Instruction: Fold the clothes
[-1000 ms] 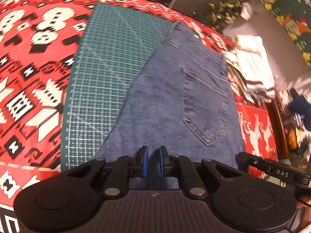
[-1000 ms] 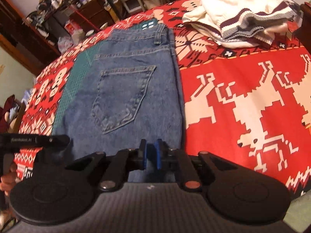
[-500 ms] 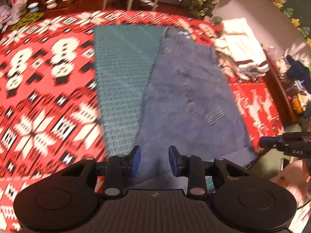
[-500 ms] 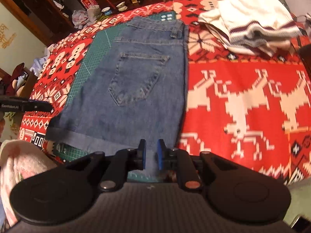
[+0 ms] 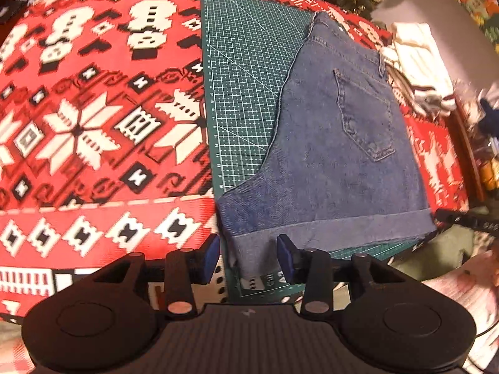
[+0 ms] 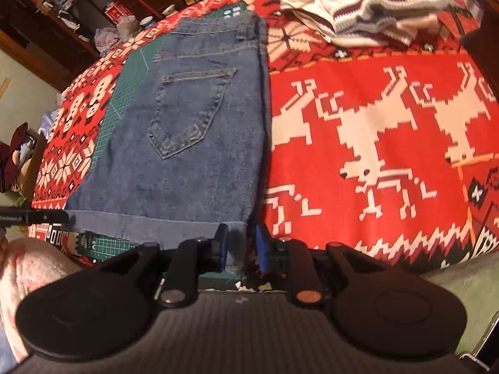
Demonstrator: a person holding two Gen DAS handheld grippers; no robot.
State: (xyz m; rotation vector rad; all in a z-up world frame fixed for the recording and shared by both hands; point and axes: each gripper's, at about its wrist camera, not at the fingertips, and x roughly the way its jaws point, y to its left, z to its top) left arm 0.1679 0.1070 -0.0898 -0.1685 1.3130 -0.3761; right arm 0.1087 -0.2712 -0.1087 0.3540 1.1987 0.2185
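Blue denim shorts (image 5: pixel 336 155) lie folded in half, back pocket up, on a green cutting mat (image 5: pixel 249 78); they also show in the right wrist view (image 6: pixel 187 131). My left gripper (image 5: pixel 248 255) is open, its blue pads either side of the near left corner of the cuffed hem. My right gripper (image 6: pixel 240 247) is open a little less wide, at the near right corner of the hem. Neither grips the cloth.
A red, white and black patterned cloth (image 5: pixel 93 109) covers the table. A pile of white knitwear with dark stripes (image 6: pixel 374 3) lies at the far right. The table's near edge (image 6: pixel 421 268) runs just beyond my right gripper. Cluttered shelves stand behind.
Both grippers were shut on the hem a second ago. They have opened, the left first, let the hem go and drawn back toward the table's near edge.
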